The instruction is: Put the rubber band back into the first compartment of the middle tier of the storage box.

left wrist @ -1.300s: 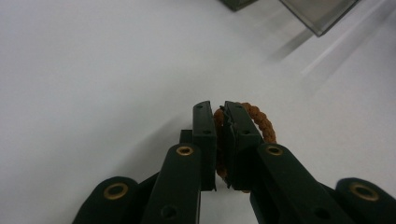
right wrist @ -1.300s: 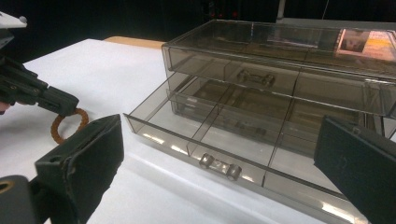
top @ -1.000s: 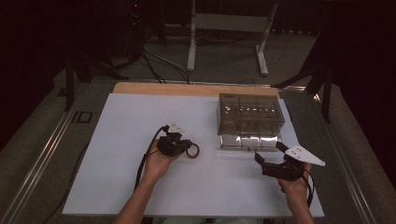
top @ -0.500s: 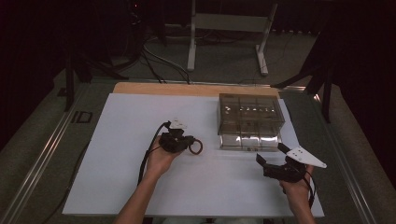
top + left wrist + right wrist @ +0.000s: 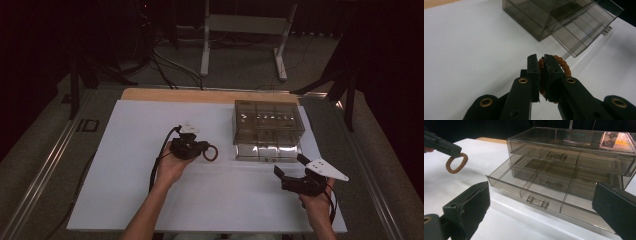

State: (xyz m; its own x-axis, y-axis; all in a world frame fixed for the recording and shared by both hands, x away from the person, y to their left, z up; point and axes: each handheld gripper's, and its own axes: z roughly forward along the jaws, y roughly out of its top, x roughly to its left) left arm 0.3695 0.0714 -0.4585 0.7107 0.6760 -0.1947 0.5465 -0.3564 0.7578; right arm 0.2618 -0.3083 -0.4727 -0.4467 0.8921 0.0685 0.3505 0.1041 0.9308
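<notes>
Brown braided cord formed the small ring (image 5: 563, 65) that my left tool (image 5: 541, 65) had pinched between its closed jaws, holding it just above the white worktop (image 5: 130, 150) left of the smoky clear drawer box (image 5: 268, 129). My right tool (image 5: 291, 172) stood wide open and empty near the box's pulled-out bottom drawer (image 5: 529, 188), well apart from the ring.
</notes>
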